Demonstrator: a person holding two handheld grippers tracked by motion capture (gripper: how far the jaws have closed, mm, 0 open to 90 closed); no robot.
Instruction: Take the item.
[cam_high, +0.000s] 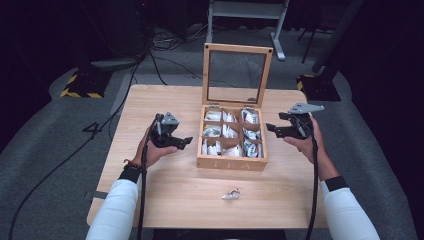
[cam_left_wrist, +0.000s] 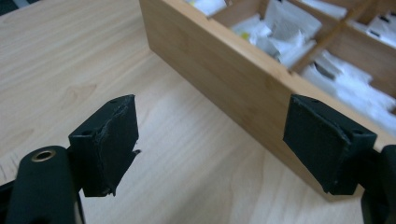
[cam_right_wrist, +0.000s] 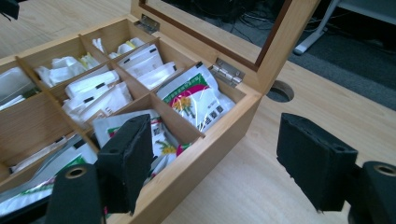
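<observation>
A wooden tea box (cam_high: 231, 163) stands mid-table with its glass lid (cam_high: 236, 49) raised upright. Its compartments hold several tea packets (cam_high: 225, 131). One loose packet (cam_high: 231, 194) lies on the table in front of the box. My left gripper (cam_high: 186, 142) hovers just left of the box, open, with nothing between its jaws; in the left gripper view (cam_left_wrist: 217, 140) the box's side wall (cam_left_wrist: 224, 65) lies just ahead. My right gripper (cam_high: 270, 129) hovers at the box's right edge, open and holding nothing. In the right gripper view (cam_right_wrist: 219, 158) a green-printed packet (cam_right_wrist: 196, 100) lies in the near compartment.
The box sits on a light wooden table (cam_high: 165, 200) with bare room on both sides and in front. A round cable hole (cam_right_wrist: 280, 91) is in the tabletop beside the box's hinge corner. Cables and stand feet (cam_high: 82, 82) lie on the grey floor beyond.
</observation>
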